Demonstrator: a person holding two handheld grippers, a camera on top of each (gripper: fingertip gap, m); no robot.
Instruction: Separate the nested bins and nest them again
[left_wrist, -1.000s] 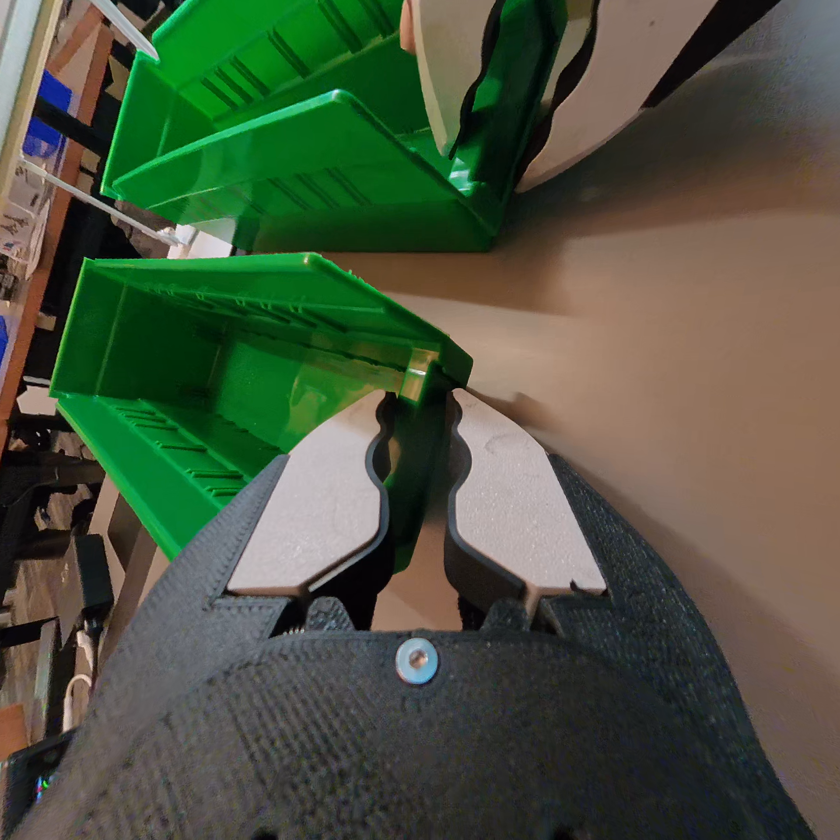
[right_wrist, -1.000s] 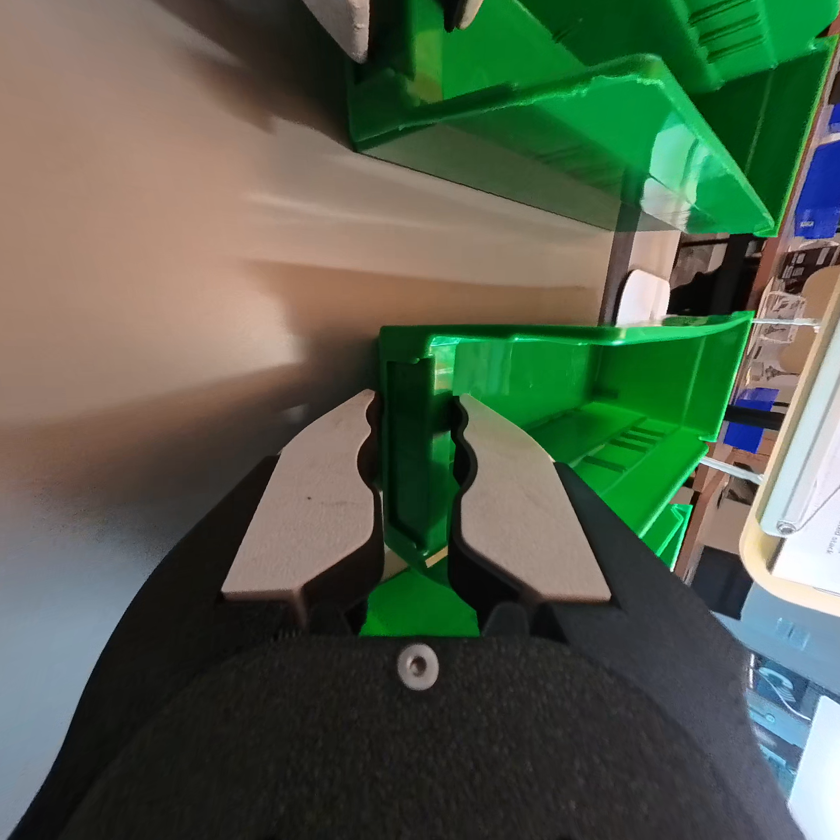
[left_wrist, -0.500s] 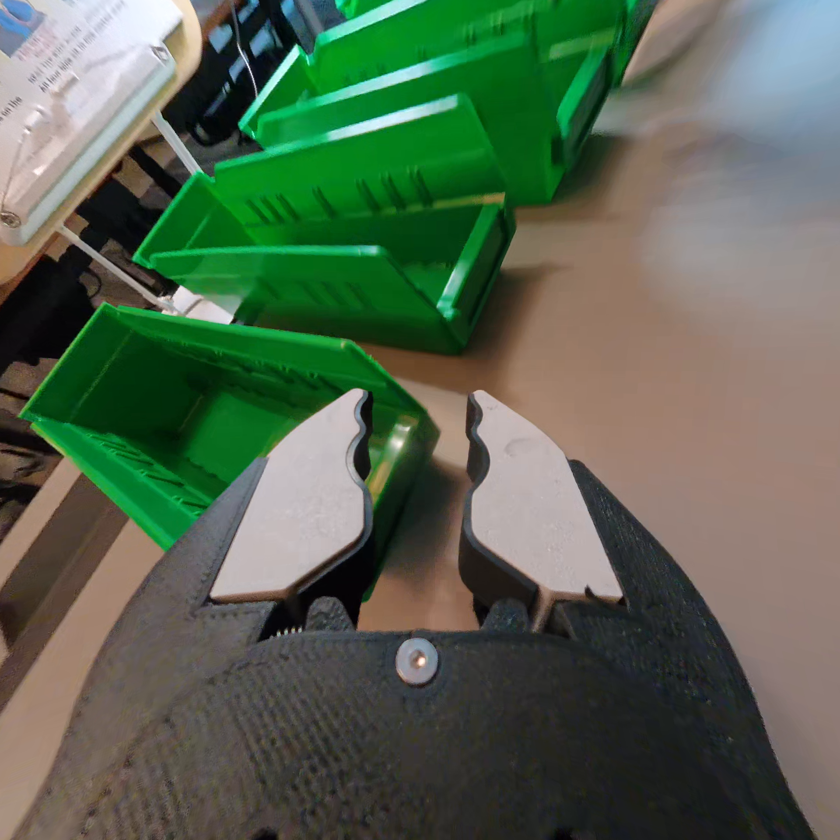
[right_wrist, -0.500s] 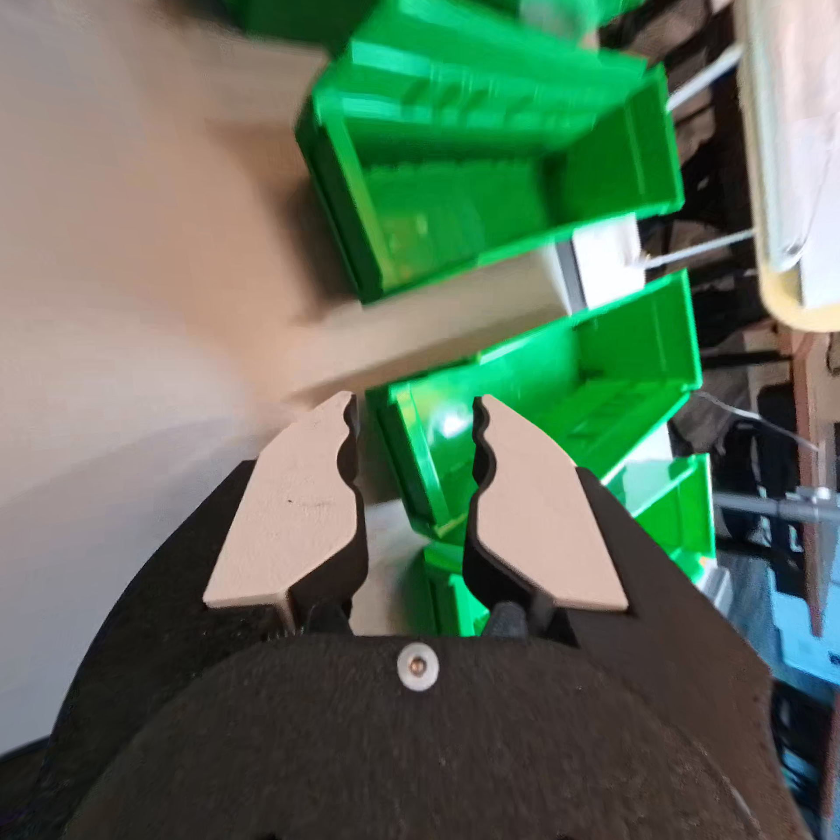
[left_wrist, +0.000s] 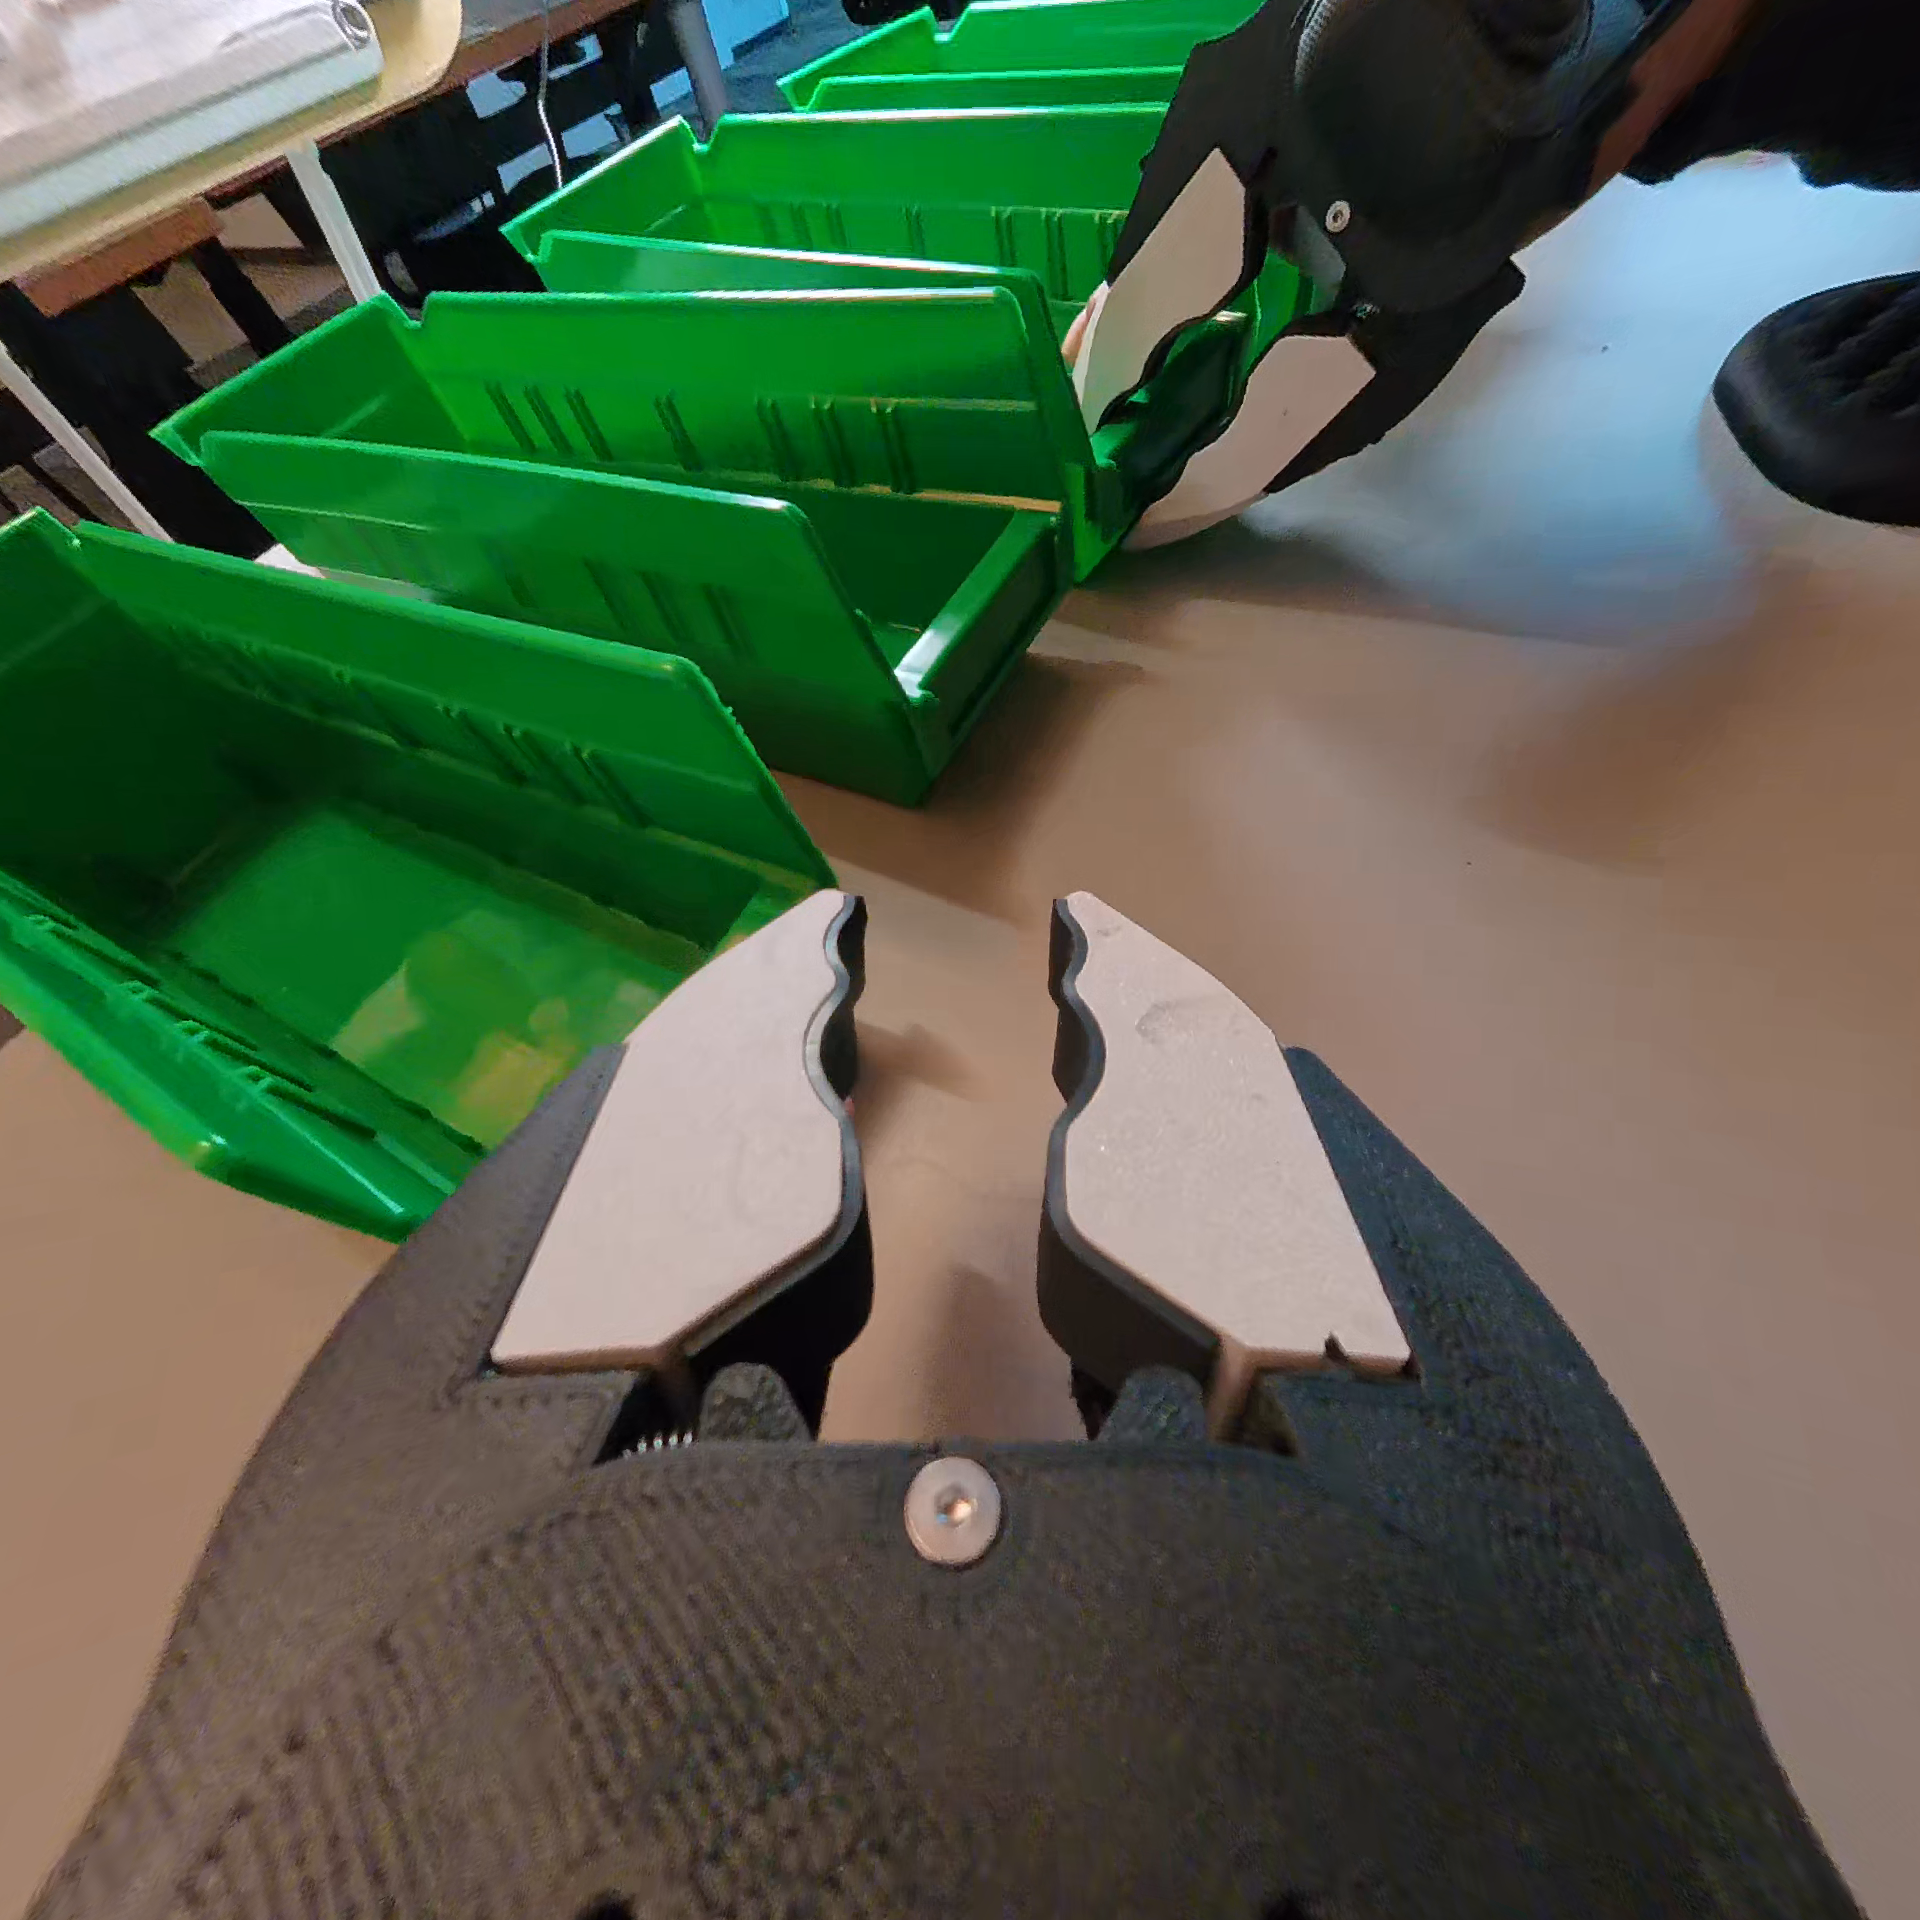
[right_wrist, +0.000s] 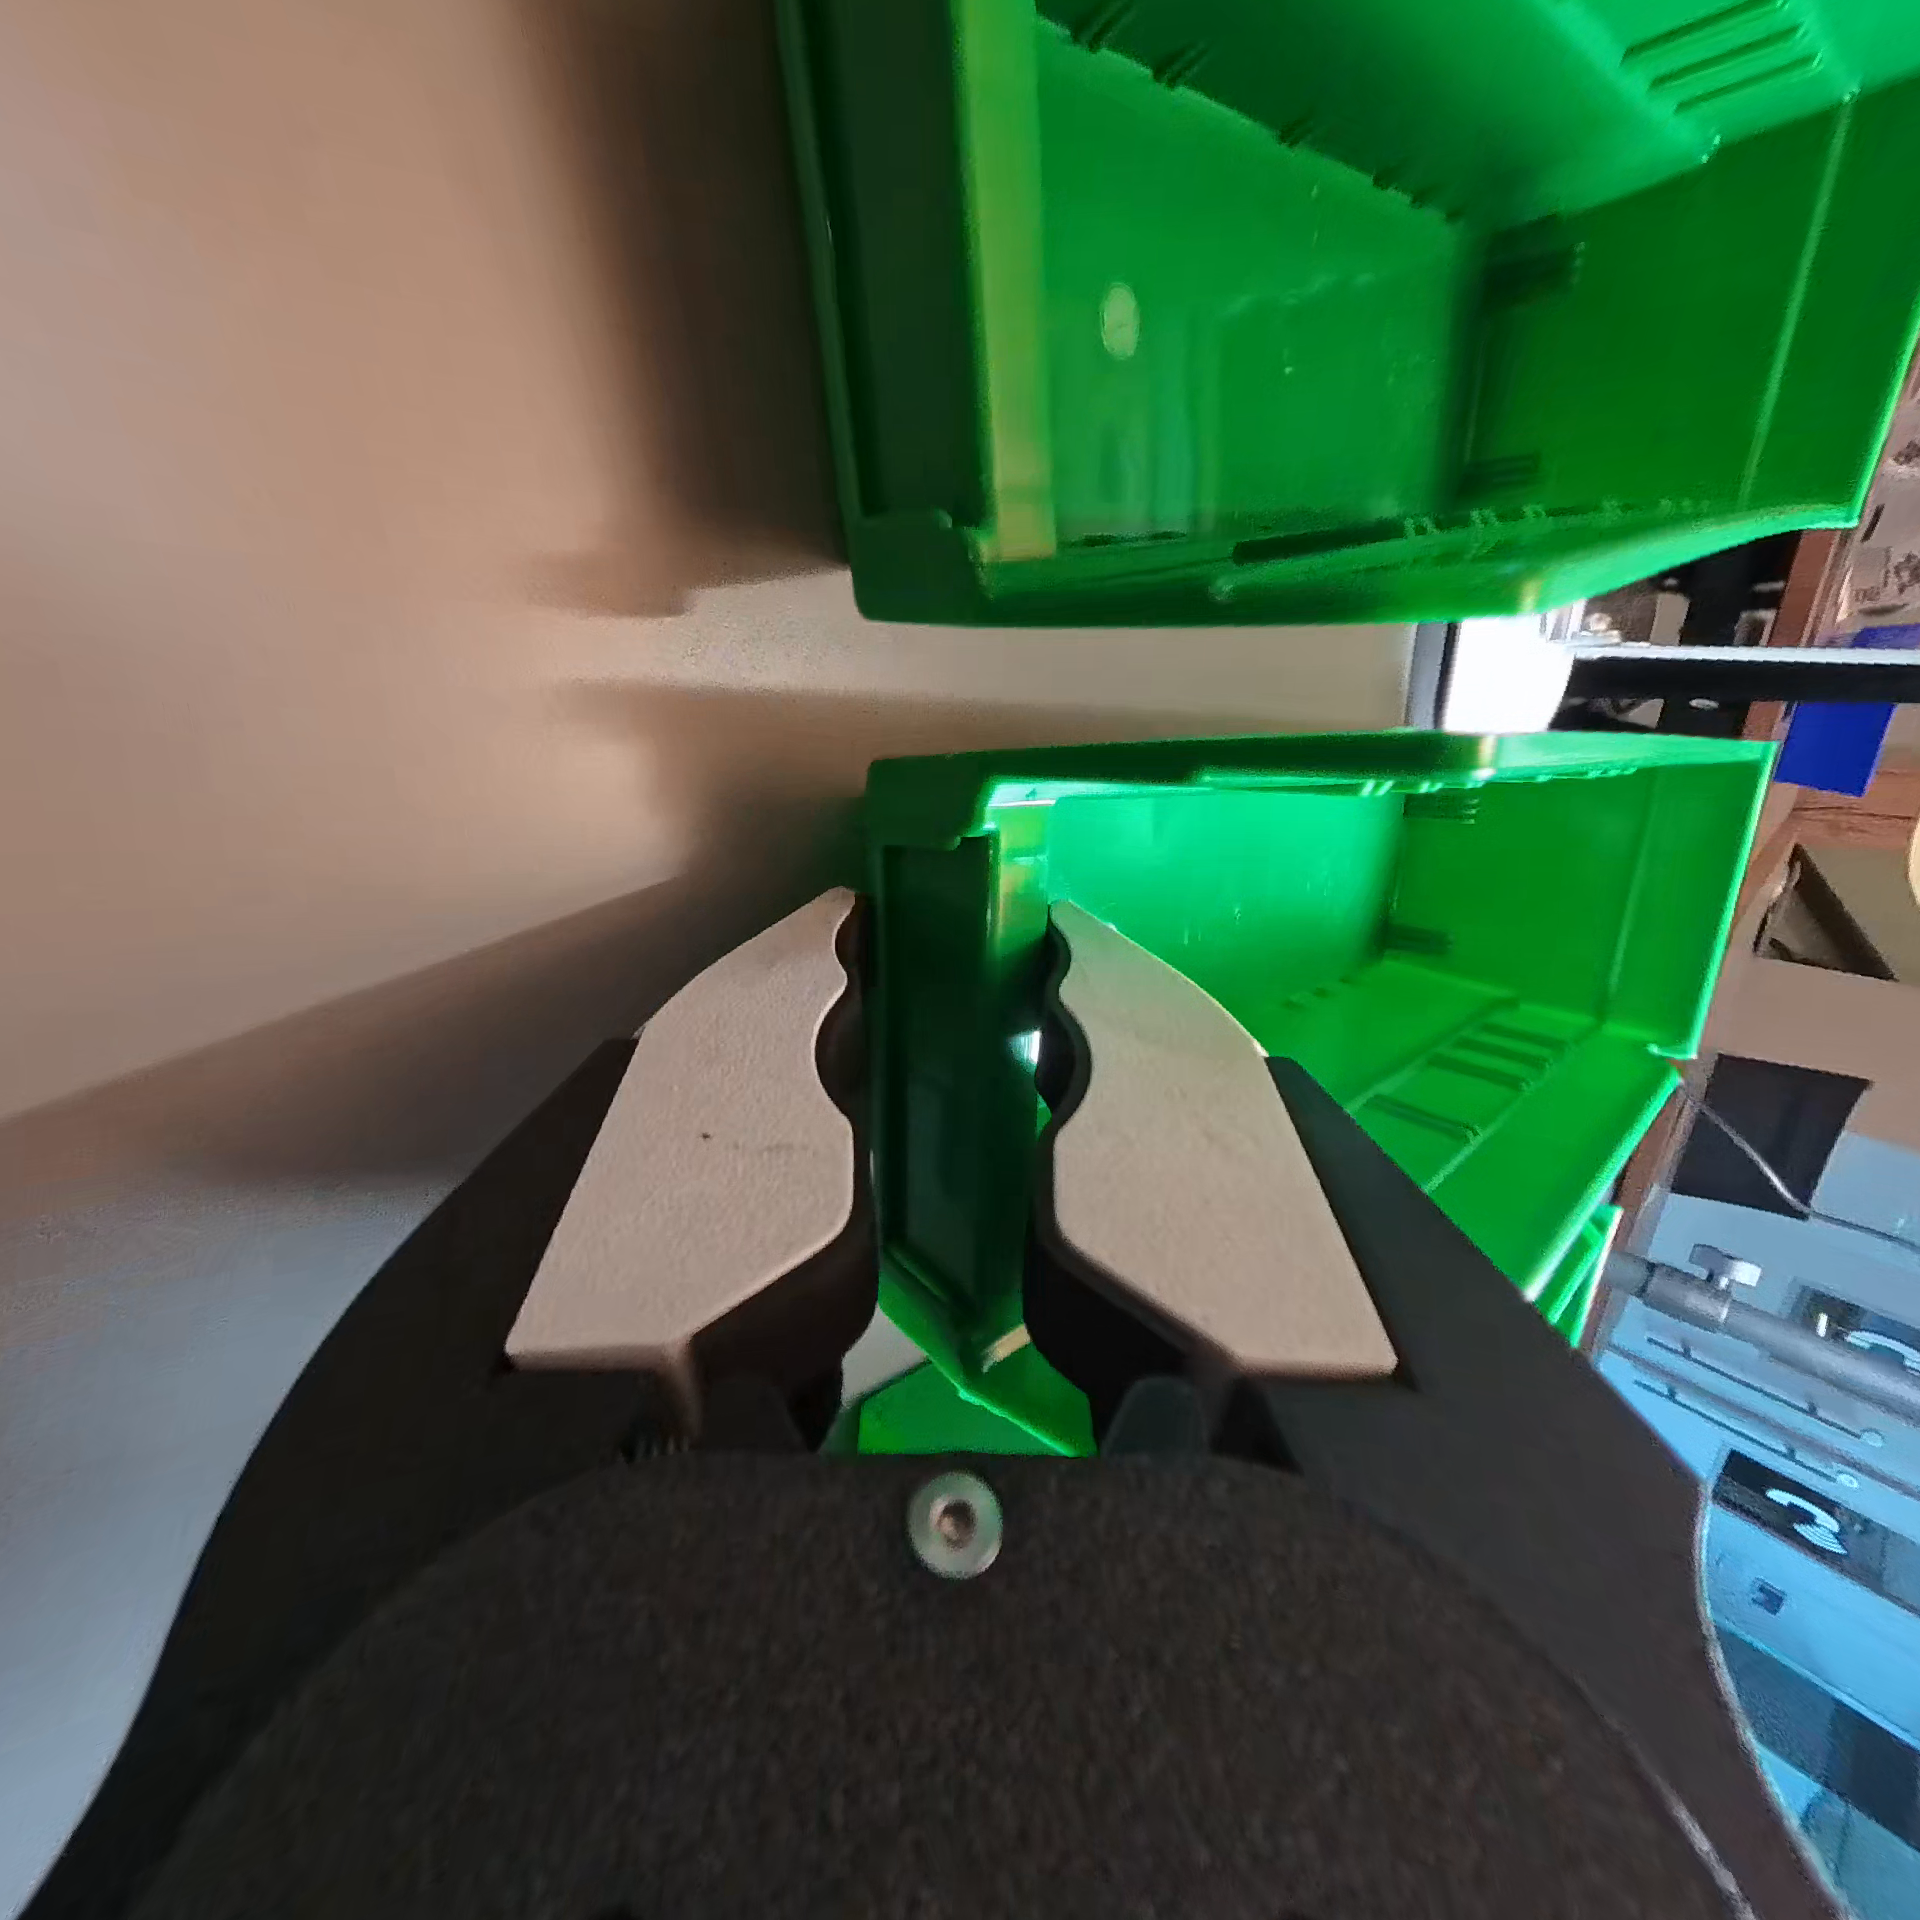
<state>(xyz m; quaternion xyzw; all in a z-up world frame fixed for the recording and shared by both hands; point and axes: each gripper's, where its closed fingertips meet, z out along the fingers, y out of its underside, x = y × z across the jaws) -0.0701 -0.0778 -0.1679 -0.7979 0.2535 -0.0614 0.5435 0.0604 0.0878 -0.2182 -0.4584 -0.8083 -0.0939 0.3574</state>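
Several green bins stand side by side in a row on the tan table (left_wrist: 1403, 935). My left gripper (left_wrist: 956, 925) is open and empty, just right of the nearest bin's (left_wrist: 343, 935) front corner and not touching it. My right gripper (right_wrist: 951, 925) is shut on the front wall of a green bin (right_wrist: 1403, 935). It also shows in the left wrist view (left_wrist: 1117, 468), holding the front of the third bin (left_wrist: 831, 260) in the row. The second bin (left_wrist: 644, 623) stands between, and another bin (right_wrist: 1247, 364) lies just beside the held one.
More green bins (left_wrist: 987, 62) stand farther back. A black rounded thing (left_wrist: 1829, 395) rests on the table at the right. A pale table (left_wrist: 208, 83) and its legs stand beyond the far edge. Shelves and boxes (right_wrist: 1818, 1351) lie past the table edge. Tip to tip, the grippers are about 20 cm apart. From the right gripper's tips to the black rounded thing (left_wrist: 1829, 395) is close to 20 cm.
My left gripper has let go of the nearest bin's front wall, opened and pulled back. My right gripper opened, shifted along the row and is shut on a bin's front wall again.
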